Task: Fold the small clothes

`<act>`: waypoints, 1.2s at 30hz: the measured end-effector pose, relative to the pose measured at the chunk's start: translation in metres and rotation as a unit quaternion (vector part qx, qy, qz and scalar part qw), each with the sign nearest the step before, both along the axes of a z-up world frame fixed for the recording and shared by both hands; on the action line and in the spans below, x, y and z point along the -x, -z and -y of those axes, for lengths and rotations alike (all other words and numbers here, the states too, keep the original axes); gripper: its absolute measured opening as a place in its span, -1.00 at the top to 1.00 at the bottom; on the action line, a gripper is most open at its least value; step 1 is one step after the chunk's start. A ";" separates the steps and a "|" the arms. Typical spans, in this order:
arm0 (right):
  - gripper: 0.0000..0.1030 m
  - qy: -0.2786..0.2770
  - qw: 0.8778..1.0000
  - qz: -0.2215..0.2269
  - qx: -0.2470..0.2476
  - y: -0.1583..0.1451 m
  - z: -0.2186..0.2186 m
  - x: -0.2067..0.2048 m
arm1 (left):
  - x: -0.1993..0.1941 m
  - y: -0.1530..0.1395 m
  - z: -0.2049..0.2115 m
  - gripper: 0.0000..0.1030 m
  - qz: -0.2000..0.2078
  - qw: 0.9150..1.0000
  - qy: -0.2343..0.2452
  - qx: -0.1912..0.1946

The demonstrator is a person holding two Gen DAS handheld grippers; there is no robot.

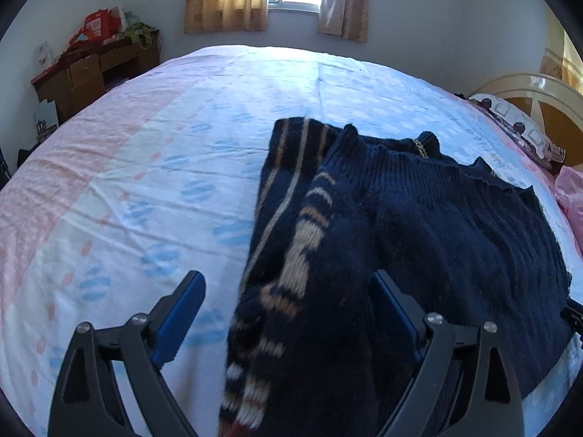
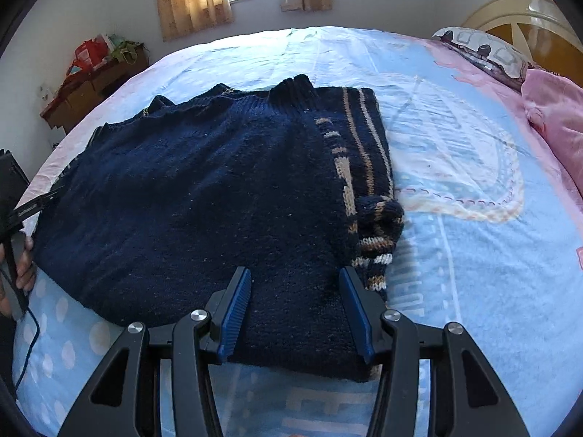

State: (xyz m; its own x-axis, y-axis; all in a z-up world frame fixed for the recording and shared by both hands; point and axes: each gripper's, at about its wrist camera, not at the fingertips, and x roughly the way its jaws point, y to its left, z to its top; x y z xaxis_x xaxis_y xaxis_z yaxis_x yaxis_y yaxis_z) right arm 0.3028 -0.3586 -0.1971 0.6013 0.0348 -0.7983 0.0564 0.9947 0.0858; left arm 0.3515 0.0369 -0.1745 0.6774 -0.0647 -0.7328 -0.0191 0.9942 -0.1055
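Navy sweater [image 2: 204,189] (tan-striped sleeves), folded

Left wrist view: bare bedsheet [image 1: 145,189] fills the left and centre of frame, open for a pass all the way to the far edge. The navy sweater [image 1: 419,225] blocks the right half and lies between the spread jaws of the left gripper [image 1: 288,291]. Desk [image 1: 87,73] sits upper left, off the bed.

Right wrist view: the sweater [image 2: 204,196] covers the centre and left; open sheet [image 2: 473,218] on the right. Pillow [image 2: 484,51] and pink blanket [image 2: 557,120] crowd the upper right. Right gripper [image 2: 295,284] jaws are spread over the sweater's near hem. Left gripper body [image 2: 22,215] sits at the left edge.
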 end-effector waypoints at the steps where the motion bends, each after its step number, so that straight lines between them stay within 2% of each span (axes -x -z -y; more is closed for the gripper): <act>1: 0.02 0.002 1.000 -0.001 -0.002 -0.001 0.002 -0.001 | 0.004 0.000 -0.003 -0.84 -0.003 1.000 0.000 0.004; 6: 0.02 0.041 0.999 -0.009 0.012 -0.001 0.019 -0.009 | 0.020 0.003 -0.008 -0.84 -0.019 1.000 0.002 -0.011; 8: 0.02 0.048 0.999 -0.010 -0.017 0.000 0.028 -0.009 | 0.025 0.003 -0.013 -0.84 -0.022 1.000 0.000 -0.010; 11: 0.02 0.046 0.999 -0.005 0.005 -0.007 0.021 -0.004 | 0.031 0.004 -0.020 -0.84 -0.027 1.000 -0.002 -0.008; 15: -0.01 0.044 0.999 0.021 0.012 -0.020 0.015 0.010 | 0.042 0.002 -0.032 -0.86 -0.018 1.000 -0.008 0.002; 18: -0.01 0.038 0.998 0.040 0.029 -0.032 0.005 0.014 | 0.043 0.003 -0.039 -0.86 -0.026 0.999 -0.023 0.001; 20: -0.01 0.027 0.997 0.053 0.040 -0.043 -0.006 0.016 | 0.044 0.003 -0.044 -0.86 -0.030 0.999 -0.028 0.014; 26: -0.01 -0.063 0.993 0.075 0.071 -0.059 -0.068 0.015 | 0.051 0.002 -0.060 -0.86 -0.039 0.998 -0.021 0.047; 30: -0.01 -0.132 0.983 0.075 0.104 -0.051 -0.122 0.010 | 0.055 0.001 -0.077 -0.86 -0.045 0.996 -0.013 0.075; 36: -0.01 -0.200 0.971 0.069 0.116 -0.038 -0.186 0.006 | 0.058 -0.005 -0.109 -0.86 -0.044 0.995 -0.029 0.079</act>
State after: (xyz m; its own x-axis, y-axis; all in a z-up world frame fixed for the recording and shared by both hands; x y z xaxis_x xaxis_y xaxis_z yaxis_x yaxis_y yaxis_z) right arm 0.2963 -0.1725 -0.1593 0.6787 0.1169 -0.7251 -0.3340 0.9284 -0.1629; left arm 0.2940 0.1457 -0.1699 0.6173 -0.1463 -0.7730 -0.0921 0.9624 -0.2557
